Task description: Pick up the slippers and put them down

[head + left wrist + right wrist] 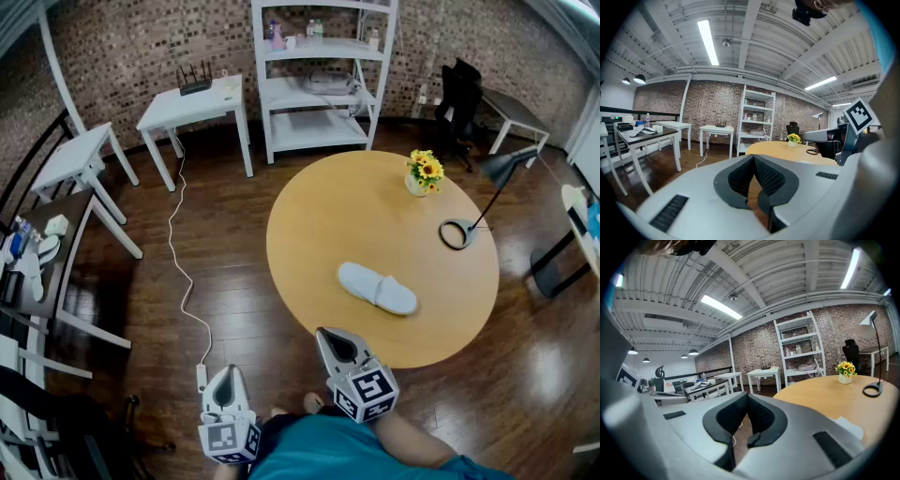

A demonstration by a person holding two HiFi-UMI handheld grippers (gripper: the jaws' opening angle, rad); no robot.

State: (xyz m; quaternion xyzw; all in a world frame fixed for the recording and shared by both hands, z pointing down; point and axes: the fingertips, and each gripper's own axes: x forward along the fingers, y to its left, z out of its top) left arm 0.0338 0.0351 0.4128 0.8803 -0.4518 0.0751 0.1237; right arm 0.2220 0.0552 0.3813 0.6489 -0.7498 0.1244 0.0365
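A pair of white slippers (376, 287) lies side by side on the round wooden table (319, 234), toward its near edge. A corner of the slippers (849, 425) shows low at the right of the right gripper view. My right gripper (328, 335) hovers at the table's near rim, short of the slippers, with its jaws shut and nothing between them (746, 396). My left gripper (225, 374) hangs over the floor to the left of the table, also shut and empty (753, 157).
A small pot of yellow flowers (424, 172) and a desk lamp (461, 232) stand on the table's far right. A white shelf unit (319, 84) and white side tables (192, 105) line the brick wall. A white cable (178, 248) runs across the wooden floor.
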